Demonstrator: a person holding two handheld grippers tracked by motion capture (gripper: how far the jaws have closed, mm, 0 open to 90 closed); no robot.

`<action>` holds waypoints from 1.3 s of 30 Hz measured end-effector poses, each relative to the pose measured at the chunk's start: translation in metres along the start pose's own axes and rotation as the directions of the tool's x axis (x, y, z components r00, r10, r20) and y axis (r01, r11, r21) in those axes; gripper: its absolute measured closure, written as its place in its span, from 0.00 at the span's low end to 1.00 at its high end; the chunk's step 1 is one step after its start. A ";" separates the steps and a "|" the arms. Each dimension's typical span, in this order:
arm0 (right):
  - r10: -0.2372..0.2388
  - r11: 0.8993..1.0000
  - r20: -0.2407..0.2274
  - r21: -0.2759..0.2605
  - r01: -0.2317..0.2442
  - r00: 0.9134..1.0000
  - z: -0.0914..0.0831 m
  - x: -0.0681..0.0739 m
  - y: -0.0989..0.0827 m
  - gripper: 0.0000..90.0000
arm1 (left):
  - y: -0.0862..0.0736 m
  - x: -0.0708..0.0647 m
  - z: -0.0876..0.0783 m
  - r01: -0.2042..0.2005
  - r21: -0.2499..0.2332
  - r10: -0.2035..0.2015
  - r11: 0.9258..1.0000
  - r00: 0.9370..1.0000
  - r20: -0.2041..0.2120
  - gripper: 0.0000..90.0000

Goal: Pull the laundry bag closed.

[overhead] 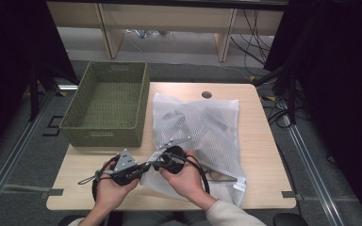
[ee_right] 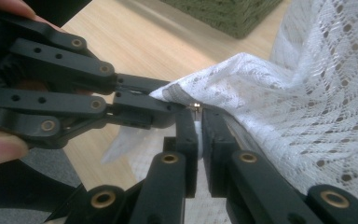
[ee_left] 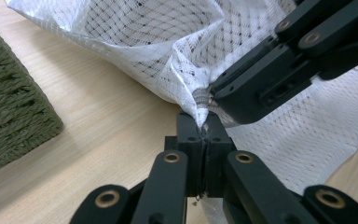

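Both grippers at mesh bag [overhead: 202,127] corner

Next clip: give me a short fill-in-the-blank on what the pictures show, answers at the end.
1. Both grippers are shut on the corner of the white ____ laundry bag.
2. The green woven basket sits to the ____ of the bag in the high view.
3. The left gripper and right gripper pinch the bag ____ each other.

Missing words: mesh; left; beside

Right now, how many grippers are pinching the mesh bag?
2. The left gripper and the right gripper both clamp the mesh bag at its near-left corner, meeting there.
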State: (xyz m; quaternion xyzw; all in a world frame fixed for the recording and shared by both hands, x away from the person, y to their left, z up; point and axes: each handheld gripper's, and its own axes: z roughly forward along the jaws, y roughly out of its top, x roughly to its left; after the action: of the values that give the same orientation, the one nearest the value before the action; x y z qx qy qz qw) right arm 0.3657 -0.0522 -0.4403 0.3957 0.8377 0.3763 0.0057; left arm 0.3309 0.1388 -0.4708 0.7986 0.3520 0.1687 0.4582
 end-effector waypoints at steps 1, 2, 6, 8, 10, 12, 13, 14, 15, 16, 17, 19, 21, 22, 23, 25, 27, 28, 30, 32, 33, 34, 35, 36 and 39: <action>-0.010 1.000 -0.002 0.002 0.010 1.000 0.000 -0.001 0.000 0.97 | 0.000 0.000 -0.001 -0.002 0.002 0.002 1.000 1.000 0.009 0.98; -0.009 1.000 0.002 0.001 0.009 1.000 0.000 0.000 0.000 0.97 | 0.001 -0.002 -0.001 -0.003 -0.003 0.003 1.000 1.000 -0.005 0.98; -0.030 0.999 0.012 -0.011 0.030 0.999 0.000 -0.002 0.001 0.97 | 0.002 -0.004 -0.001 -0.008 0.004 0.008 1.000 1.000 -0.028 0.98; -0.029 0.999 0.027 -0.014 0.029 0.999 0.002 0.000 0.000 0.97 | 0.002 -0.003 -0.001 -0.019 0.011 0.019 1.000 0.999 -0.026 0.98; -0.036 0.999 0.014 -0.026 0.036 0.999 0.004 -0.001 0.000 0.97 | 0.001 -0.002 -0.003 -0.001 0.000 0.001 1.000 1.000 -0.028 0.98; -0.036 0.999 -0.012 -0.028 0.035 0.999 -0.001 -0.002 -0.001 0.97 | 0.002 0.001 -0.003 0.016 -0.018 -0.016 1.000 1.000 -0.008 0.98; -0.019 0.999 -0.010 -0.029 0.018 1.000 -0.003 -0.001 0.000 0.97 | 0.002 0.002 -0.004 0.012 -0.008 -0.012 1.000 1.000 -0.022 0.98; -0.025 0.999 -0.015 -0.026 0.025 1.000 -0.005 0.000 0.001 0.97 | 0.002 0.001 -0.003 0.022 -0.022 -0.022 1.000 1.000 -0.022 0.98; -0.037 0.999 -0.006 -0.031 0.037 0.999 -0.006 0.001 0.002 0.97 | 0.002 0.001 -0.003 0.016 -0.016 -0.016 1.000 1.000 -0.023 0.98; -0.044 0.998 -0.007 -0.048 0.043 0.999 -0.004 0.002 0.001 0.97 | 0.002 0.001 -0.004 0.017 -0.015 -0.018 1.000 1.000 -0.022 0.98; -0.032 0.999 -0.010 -0.022 0.032 0.999 -0.006 0.002 0.001 0.97 | 0.001 0.000 -0.003 0.035 -0.020 -0.035 0.999 0.999 -0.008 0.98; -0.028 0.999 0.001 -0.029 0.028 1.000 -0.003 0.000 0.000 0.97 | 0.002 -0.002 -0.005 0.025 -0.022 -0.025 0.999 1.000 -0.012 0.98; -0.012 1.000 0.014 -0.028 0.013 1.000 -0.003 -0.001 0.000 0.97 | 0.004 -0.008 -0.006 0.059 -0.042 -0.059 0.997 0.998 0.019 0.99; -0.026 0.999 0.041 -0.026 0.027 0.999 -0.003 -0.005 0.000 0.97 | 0.006 -0.006 -0.009 0.030 -0.047 -0.031 0.998 0.999 -0.016 0.99; -0.023 0.999 0.059 -0.027 0.024 0.998 -0.002 -0.009 -0.001 0.97 | 0.008 -0.007 -0.011 0.022 -0.050 -0.022 0.999 1.000 -0.015 0.99; 0.013 1.000 0.028 -0.016 -0.013 1.000 -0.001 -0.014 -0.002 0.97 | 0.009 -0.005 -0.011 0.019 -0.049 -0.020 0.999 0.999 -0.032 0.99; -0.012 1.000 0.061 -0.017 0.013 0.998 -0.002 -0.008 -0.002 0.97 | 0.007 -0.002 -0.010 0.024 -0.041 -0.026 0.999 0.999 -0.034 0.99; -0.030 0.999 0.056 -0.017 0.031 0.998 -0.001 -0.008 -0.002 0.97 | 0.007 -0.001 -0.011 0.025 -0.040 -0.026 0.999 0.999 -0.034 0.99; -0.024 1.000 0.051 -0.012 0.025 0.998 0.000 -0.009 -0.002 0.97 | 0.006 -0.001 -0.010 0.027 -0.040 -0.029 0.999 0.999 -0.032 0.99; -0.020 1.000 0.050 -0.006 0.020 0.999 0.000 -0.010 -0.003 0.97 | 0.005 -0.002 -0.008 0.024 -0.034 -0.025 0.999 0.999 -0.024 0.99; -0.020 1.000 0.057 -0.002 0.020 0.998 0.000 -0.010 -0.004 0.97 | 0.004 -0.001 -0.007 0.030 -0.041 -0.030 0.999 0.999 -0.020 0.98; -0.017 1.000 0.051 0.004 0.017 0.999 0.000 -0.011 -0.004 0.97 | 0.004 -0.001 -0.008 0.030 -0.031 -0.031 0.999 0.999 -0.029 0.98; -0.016 1.000 0.050 0.004 0.016 0.999 0.000 -0.011 -0.004 0.97 | 0.004 0.000 -0.008 0.024 -0.032 -0.025 0.999 0.999 -0.029 0.98; -0.006 1.000 0.055 0.008 0.006 0.998 -0.001 -0.010 -0.005 0.97 | 0.004 0.001 -0.008 0.037 -0.037 -0.038 0.999 0.999 -0.031 0.98; -0.018 1.000 0.064 -0.002 0.018 0.998 -0.002 -0.011 -0.004 0.97 | 0.004 0.002 -0.009 0.033 -0.043 -0.034 0.999 0.999 -0.026 0.98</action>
State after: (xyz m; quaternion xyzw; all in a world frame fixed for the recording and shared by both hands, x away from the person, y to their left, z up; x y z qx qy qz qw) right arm 0.3702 -0.0627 -0.4450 0.3998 0.8403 0.3643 0.0364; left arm 0.3284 0.1444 -0.4629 0.7804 0.3677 0.1792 0.4729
